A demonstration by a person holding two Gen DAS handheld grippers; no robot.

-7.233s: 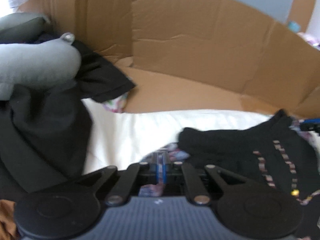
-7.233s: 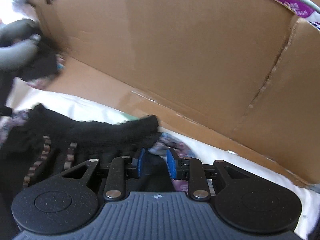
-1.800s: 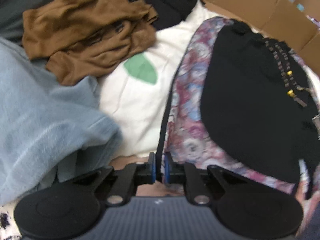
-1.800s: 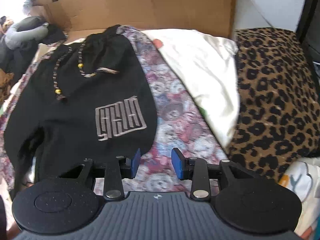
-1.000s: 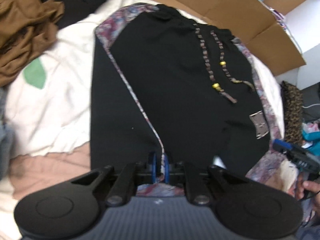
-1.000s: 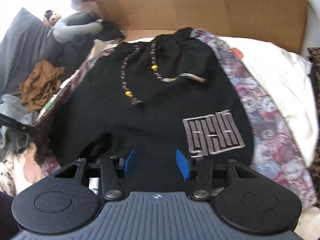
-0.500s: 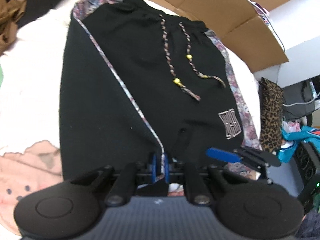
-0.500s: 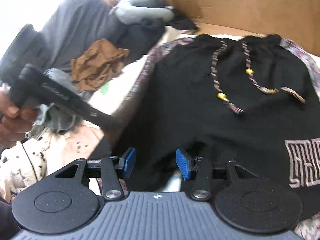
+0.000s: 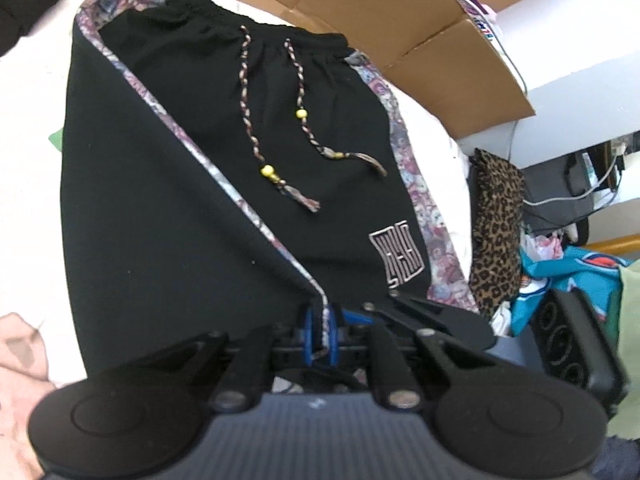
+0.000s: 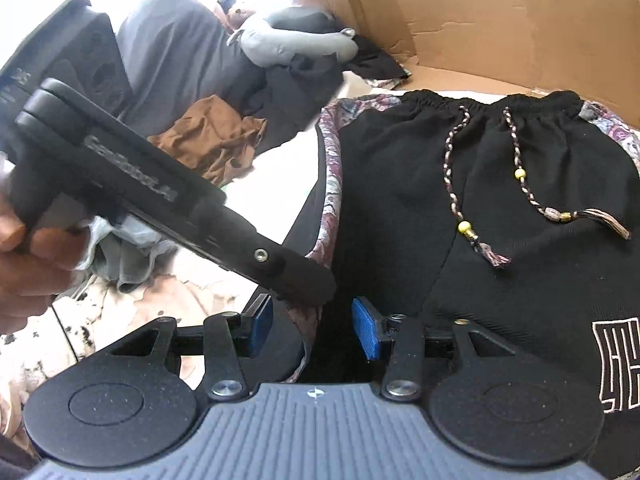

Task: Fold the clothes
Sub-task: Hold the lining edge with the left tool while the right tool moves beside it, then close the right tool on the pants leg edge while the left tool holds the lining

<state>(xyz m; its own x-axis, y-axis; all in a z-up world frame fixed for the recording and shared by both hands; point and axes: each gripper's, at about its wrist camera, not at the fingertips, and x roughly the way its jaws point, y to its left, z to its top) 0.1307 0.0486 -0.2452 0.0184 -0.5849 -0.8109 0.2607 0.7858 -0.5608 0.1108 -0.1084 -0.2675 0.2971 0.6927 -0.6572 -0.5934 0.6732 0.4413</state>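
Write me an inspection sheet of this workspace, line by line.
Surface: white sheet.
Job's things: black shorts lie flat; patterned-trim flap folded across.
Clutter: brown garment, leopard-print fabric, grey bundle.
Grippers: left hand-held gripper shut on the trim edge; right hand-held gripper closing, hem between its pads, not pressed.
Cables: grey cable at the right.
Surroundings: cardboard sheets behind.
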